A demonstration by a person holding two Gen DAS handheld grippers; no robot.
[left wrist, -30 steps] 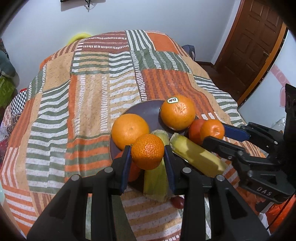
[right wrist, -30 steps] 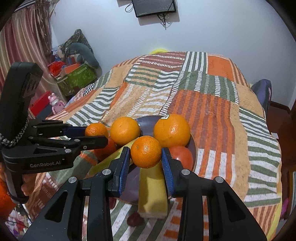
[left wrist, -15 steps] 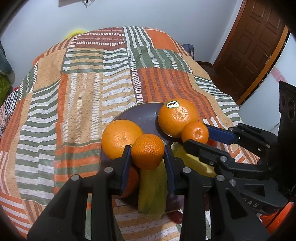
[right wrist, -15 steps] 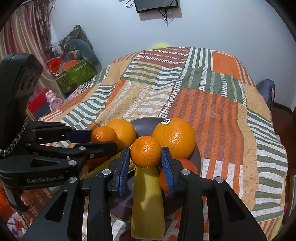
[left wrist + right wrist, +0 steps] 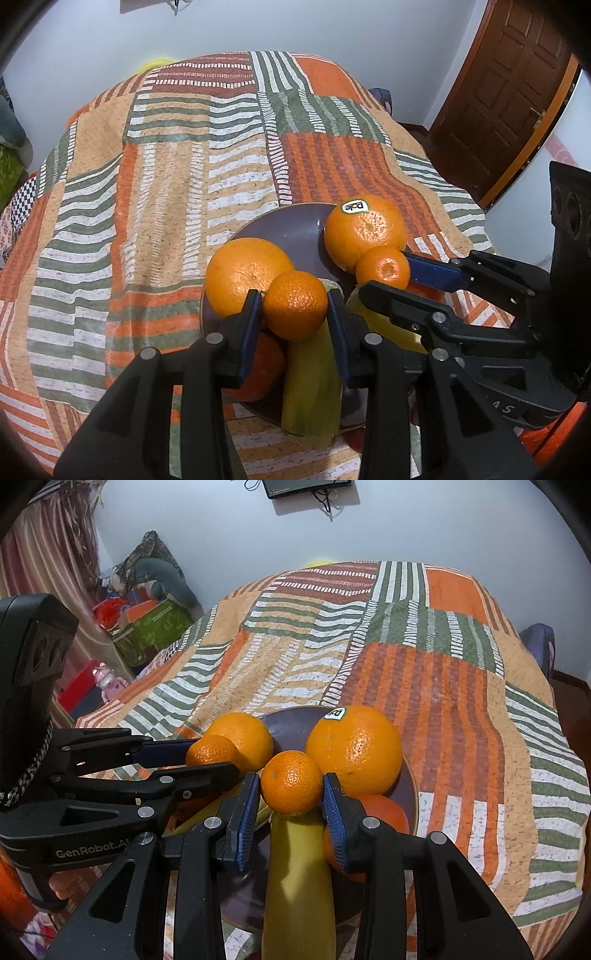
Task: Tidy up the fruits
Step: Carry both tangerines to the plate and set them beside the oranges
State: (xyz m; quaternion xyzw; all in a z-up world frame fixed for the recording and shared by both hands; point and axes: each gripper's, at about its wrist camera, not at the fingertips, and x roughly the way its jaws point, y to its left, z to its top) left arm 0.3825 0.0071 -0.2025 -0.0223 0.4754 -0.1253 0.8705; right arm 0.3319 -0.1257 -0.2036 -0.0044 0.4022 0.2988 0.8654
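Note:
A dark plate (image 5: 291, 229) (image 5: 291, 720) on the patchwork bedspread holds two large oranges, one plain (image 5: 245, 275) (image 5: 245, 734) and one with a Dole sticker (image 5: 364, 229) (image 5: 354, 749), plus bananas (image 5: 310, 384) (image 5: 297, 882) and a reddish fruit (image 5: 264, 365) (image 5: 380, 812). My left gripper (image 5: 295, 306) is shut on a small mandarin (image 5: 295, 304) held over the plate's near side. My right gripper (image 5: 290, 784) is shut on another small mandarin (image 5: 290, 782). Each gripper shows in the other's view, the right one (image 5: 384, 267) beside the Dole orange and the left one (image 5: 212, 753) beside the plain orange.
The bedspread (image 5: 184, 166) slopes off on all sides. A brown door (image 5: 509, 99) stands at the right. Boxes, cushions and toys (image 5: 147, 624) lie on the floor to the left of the bed. A wall screen (image 5: 306, 487) hangs above.
Both grippers have moved forward over the plate with their mandarins. The right gripper's mandarin now sits against the Dole orange, the left one's against the plain orange.

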